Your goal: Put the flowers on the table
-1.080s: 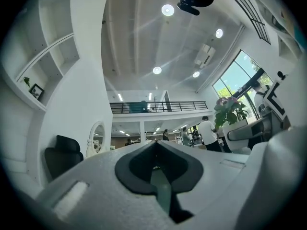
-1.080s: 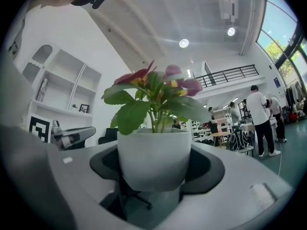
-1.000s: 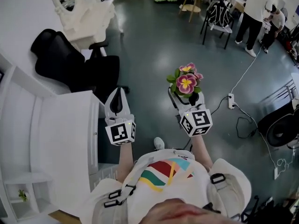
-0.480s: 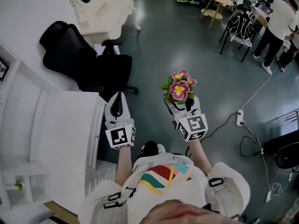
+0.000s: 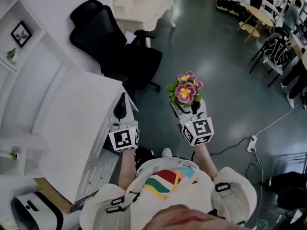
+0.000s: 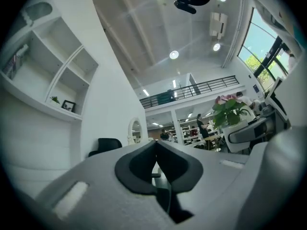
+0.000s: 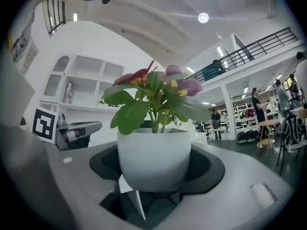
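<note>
A white pot of pink and yellow flowers (image 5: 185, 91) sits between the jaws of my right gripper (image 5: 187, 106), which is shut on it and holds it upright over the dark floor. In the right gripper view the pot (image 7: 153, 158) fills the gap between the black pads, with leaves and blossoms (image 7: 154, 91) above it. My left gripper (image 5: 121, 107) is shut and empty, with its tips over the near edge of the white table (image 5: 62, 128). In the left gripper view its pads (image 6: 139, 164) meet, and the flowers (image 6: 230, 110) show at the right.
A black office chair (image 5: 120, 47) stands beyond the table's corner. White wall shelves (image 5: 24, 47) hold a framed picture (image 5: 20, 33) and a small plant. A power strip (image 5: 251, 143) with its cable lies on the floor at the right. People and tables are far back right.
The person has turned left. Both grippers swung that way, so the white table now lies under the left gripper's tips and close to the flowers. The grip on the pot is unchanged.
</note>
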Demonstrator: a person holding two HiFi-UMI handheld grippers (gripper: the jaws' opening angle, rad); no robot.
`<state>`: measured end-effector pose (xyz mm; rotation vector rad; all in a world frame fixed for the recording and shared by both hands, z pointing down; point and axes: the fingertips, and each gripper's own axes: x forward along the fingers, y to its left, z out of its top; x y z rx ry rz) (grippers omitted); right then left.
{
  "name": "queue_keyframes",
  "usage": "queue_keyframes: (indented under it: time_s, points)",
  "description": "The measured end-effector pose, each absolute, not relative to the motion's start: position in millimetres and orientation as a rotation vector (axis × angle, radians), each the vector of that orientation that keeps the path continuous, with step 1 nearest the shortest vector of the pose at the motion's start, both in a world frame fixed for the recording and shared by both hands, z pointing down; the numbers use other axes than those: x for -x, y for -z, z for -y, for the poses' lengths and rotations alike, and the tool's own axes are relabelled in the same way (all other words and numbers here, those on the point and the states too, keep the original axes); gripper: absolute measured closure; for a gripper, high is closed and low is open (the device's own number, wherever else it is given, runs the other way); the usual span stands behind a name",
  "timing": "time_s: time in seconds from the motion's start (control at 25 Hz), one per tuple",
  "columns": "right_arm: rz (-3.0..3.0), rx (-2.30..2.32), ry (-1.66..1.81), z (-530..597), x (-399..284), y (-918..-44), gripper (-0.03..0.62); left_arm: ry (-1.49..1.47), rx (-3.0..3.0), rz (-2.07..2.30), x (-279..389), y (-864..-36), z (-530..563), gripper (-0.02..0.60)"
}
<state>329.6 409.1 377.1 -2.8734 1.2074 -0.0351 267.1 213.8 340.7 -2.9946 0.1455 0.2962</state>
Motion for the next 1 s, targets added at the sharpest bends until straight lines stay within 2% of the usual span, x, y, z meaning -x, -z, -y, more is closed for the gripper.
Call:
queue_keyframes:
  time_s: [0.28, 0.68, 1.0]
  points:
    - [-1.638, 2.647, 0.030, -276, -316, -368, 0.273, -0.207, 2.927, -0.643, -188, -346, -101, 0.577]
    - [-2.134, 2.223, -0.027, -61, -238, -352, 0.273, -0.127, 2.721, -1.248, -56, -353, 39, 0.577]
    - [-2.379, 1.953, -0.084, 69, -176, -343, 0.273, -0.126, 2.572, -1.476, -3, -350, 126, 0.577]
